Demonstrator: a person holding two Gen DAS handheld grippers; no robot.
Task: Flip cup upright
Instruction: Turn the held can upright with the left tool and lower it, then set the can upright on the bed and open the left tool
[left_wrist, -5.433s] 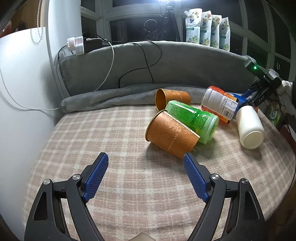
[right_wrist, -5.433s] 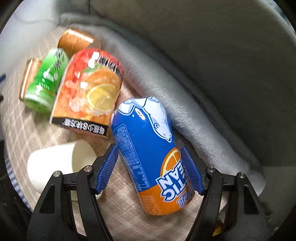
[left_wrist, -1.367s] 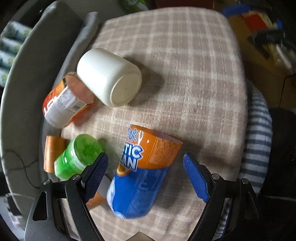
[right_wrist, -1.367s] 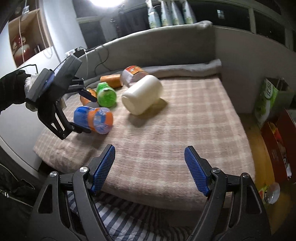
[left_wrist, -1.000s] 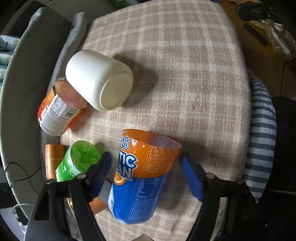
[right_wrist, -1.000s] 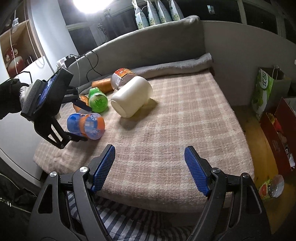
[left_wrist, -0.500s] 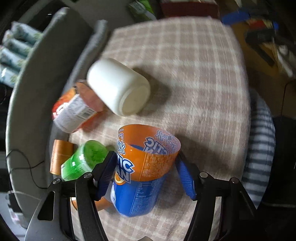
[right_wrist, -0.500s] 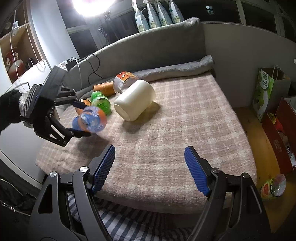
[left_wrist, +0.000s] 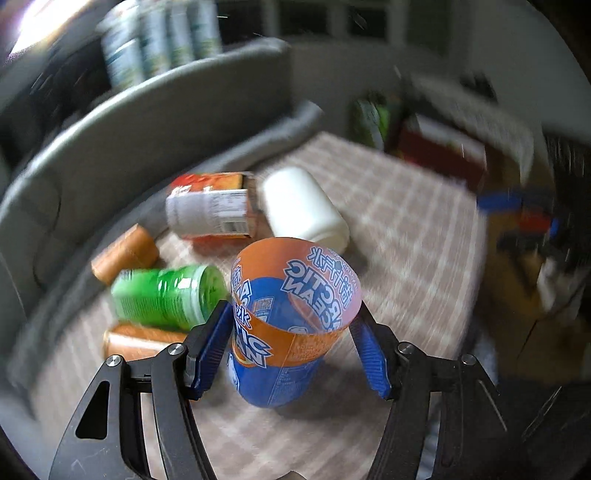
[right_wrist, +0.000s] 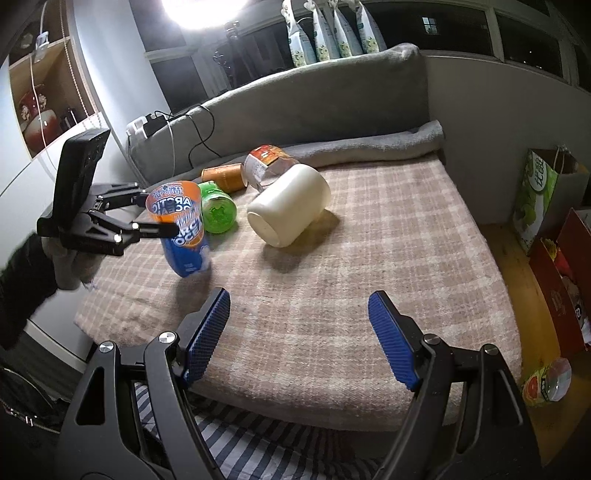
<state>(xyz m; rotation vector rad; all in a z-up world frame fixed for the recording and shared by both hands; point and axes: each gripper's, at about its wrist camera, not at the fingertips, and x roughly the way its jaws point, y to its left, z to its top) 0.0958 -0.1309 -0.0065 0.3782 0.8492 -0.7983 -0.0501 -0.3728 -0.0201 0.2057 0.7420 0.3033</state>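
Note:
The blue and orange cup (left_wrist: 284, 325) stands nearly upright, mouth up, on the checked blanket (left_wrist: 406, 236). My left gripper (left_wrist: 291, 343) is shut on it, one pad on each side of its orange band. In the right wrist view the same cup (right_wrist: 181, 229) shows at the left, slightly tilted, held by the left gripper (right_wrist: 155, 225). My right gripper (right_wrist: 299, 332) is open and empty near the blanket's front edge, far from the cup.
Behind the held cup lie a green cup (right_wrist: 218, 210), two brown paper cups (right_wrist: 221, 177), an orange-print cup (right_wrist: 266, 166) and a white cup (right_wrist: 288, 210), all on their sides. A grey padded backrest (right_wrist: 314, 99) rings the blanket. Bags and boxes (right_wrist: 546, 206) stand on the floor at the right.
The left gripper closed on the blue and orange cup, which lay on its side, and turned it mouth up. The right gripper stayed open and almost still.

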